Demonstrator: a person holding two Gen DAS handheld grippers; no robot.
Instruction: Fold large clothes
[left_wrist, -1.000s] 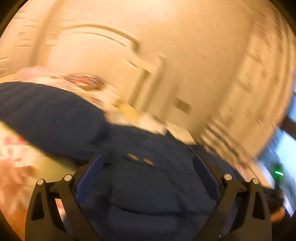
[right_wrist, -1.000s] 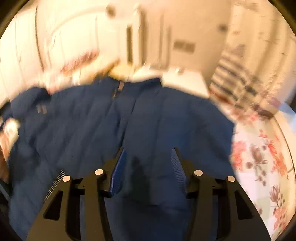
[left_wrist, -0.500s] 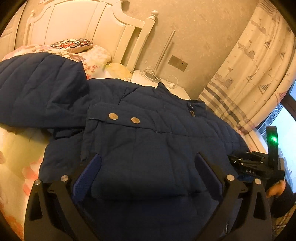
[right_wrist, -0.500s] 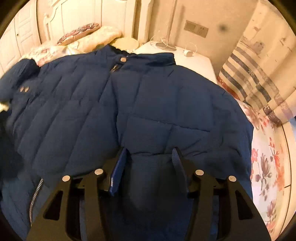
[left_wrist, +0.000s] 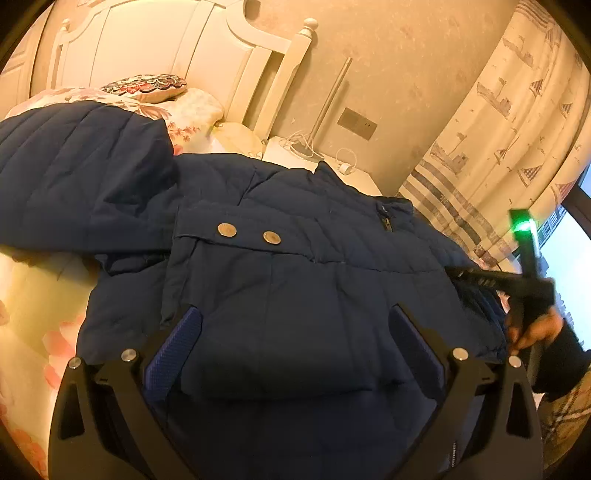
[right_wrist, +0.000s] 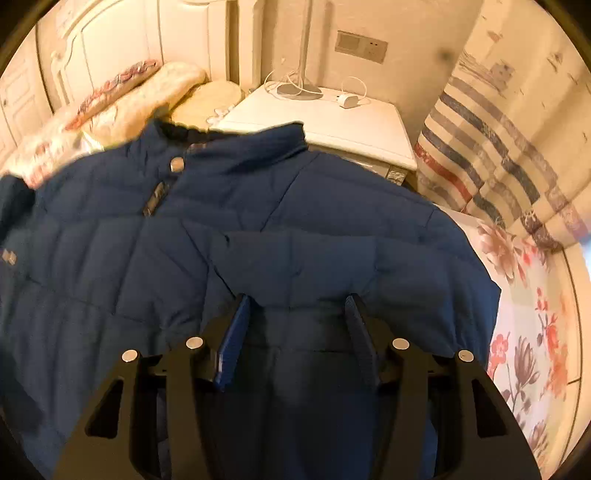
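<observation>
White panelled wooden headboard (left_wrist: 155, 48) at the bed's head, embroidered red-and-blue cushion (left_wrist: 146, 85) lying on a floral pillow (left_wrist: 192, 110). Floral-print bedsheet (right_wrist: 532, 332) with pink and red flowers. White bedside cabinet (right_wrist: 332, 122) carries a round grey lamp base (right_wrist: 299, 90), white cable and small white charger plug (right_wrist: 349, 100). Grey wall socket plate (right_wrist: 361, 46) above (beige wall). Cream curtain (left_wrist: 498, 129), sailboat print, striped lower band.

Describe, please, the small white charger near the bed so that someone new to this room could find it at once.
Beside the white headboard stands a white nightstand, under the wall socket plate. On its top, right of the grey round lamp base, lies the charger: a small white block trailing a looped white cable, the only boxy thing there.
</observation>
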